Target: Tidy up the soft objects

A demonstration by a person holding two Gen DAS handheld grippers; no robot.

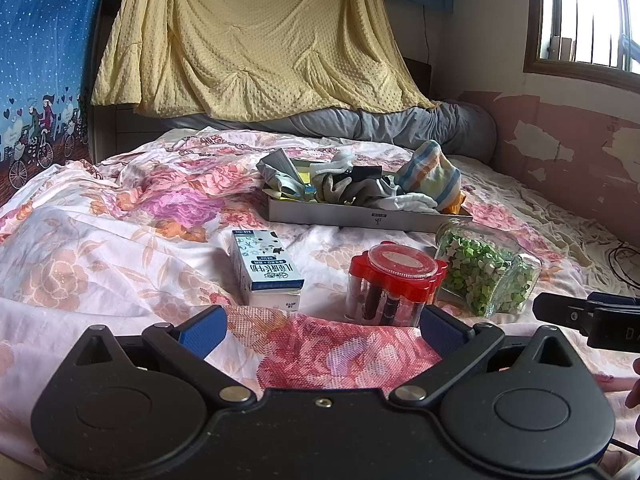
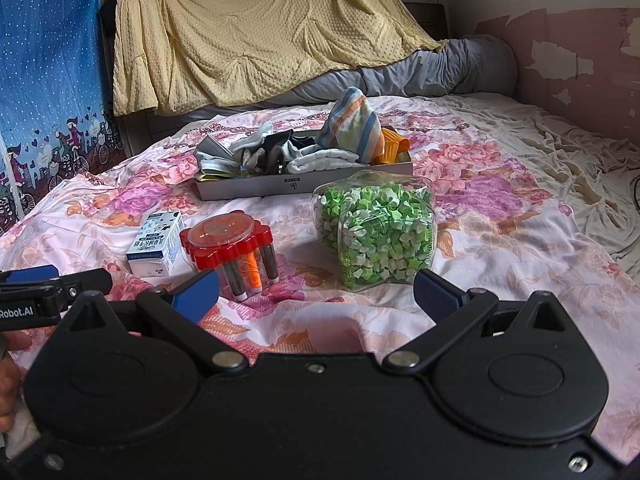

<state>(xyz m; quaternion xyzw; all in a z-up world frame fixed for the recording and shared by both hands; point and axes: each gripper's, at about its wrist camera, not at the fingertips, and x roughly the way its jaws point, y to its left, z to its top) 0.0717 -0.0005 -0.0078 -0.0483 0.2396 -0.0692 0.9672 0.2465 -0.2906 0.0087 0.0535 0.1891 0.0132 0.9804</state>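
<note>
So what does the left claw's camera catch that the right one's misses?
Only the left view shows the window and the right claw from the side. Only the right view shows the orange tube in the red-lidded holder, and the left claw. Both share the tray of soft things, carton and jar of green stars.

1. Bedsheet (image 1: 120,248): white ground with pink, purple and orange roses.
2. Draped blanket (image 1: 256,40): pale yellow, dotted texture.
3. Curtain (image 1: 40,60): blue with white dots, cartoon cyclists along the hem.
4. Tray (image 2: 280,188): silver-grey.
5. Striped cloth (image 2: 354,128) in the tray: cream with blue and orange bands.
6. Jar (image 2: 376,236): clear, filled with green and white paper stars.
7. Tube holder (image 1: 394,276): red lid.
8. Milk carton (image 1: 266,268): white and blue.
9. Gripper fingers (image 1: 202,332): blue pads, black frame.
</note>
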